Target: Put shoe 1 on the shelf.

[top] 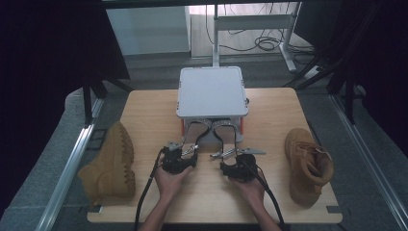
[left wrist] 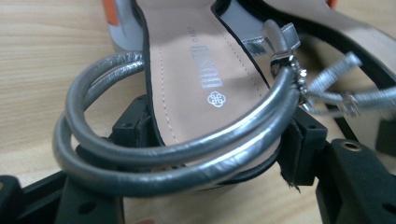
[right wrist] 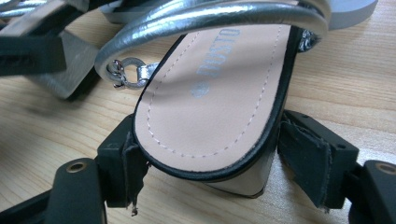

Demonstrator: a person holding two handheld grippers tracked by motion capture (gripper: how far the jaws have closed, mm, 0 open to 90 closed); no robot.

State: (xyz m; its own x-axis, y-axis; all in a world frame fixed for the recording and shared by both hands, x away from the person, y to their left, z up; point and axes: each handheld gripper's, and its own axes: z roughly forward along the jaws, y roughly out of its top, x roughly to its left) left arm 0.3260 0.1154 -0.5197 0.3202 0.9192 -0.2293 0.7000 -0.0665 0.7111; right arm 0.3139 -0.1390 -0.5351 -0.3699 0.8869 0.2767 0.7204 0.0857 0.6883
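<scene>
Two silver-strapped heeled sandals with tan insoles lie side by side at the middle of the light wooden table (top: 144,115), their toes tucked under the flat grey square platform (top: 211,91) at the far edge and their heels toward us. We see the left sandal (top: 193,136) gripped at its heel by the left gripper (top: 179,161), whose black jaws press against both sides of the sole in the left gripper view, under the doubled silver ankle strap (left wrist: 177,163). The right gripper (top: 235,166) holds the right sandal (top: 226,137) likewise, its jaws clamped on the rounded heel end (right wrist: 210,140). Both hands come in low from the near edge, palms behind the grippers, forearms angled inward. A tan suede ankle boot (top: 113,161) stands at the table's left edge, and another tan boot (top: 307,166) at the right, both well apart from the grippers.
</scene>
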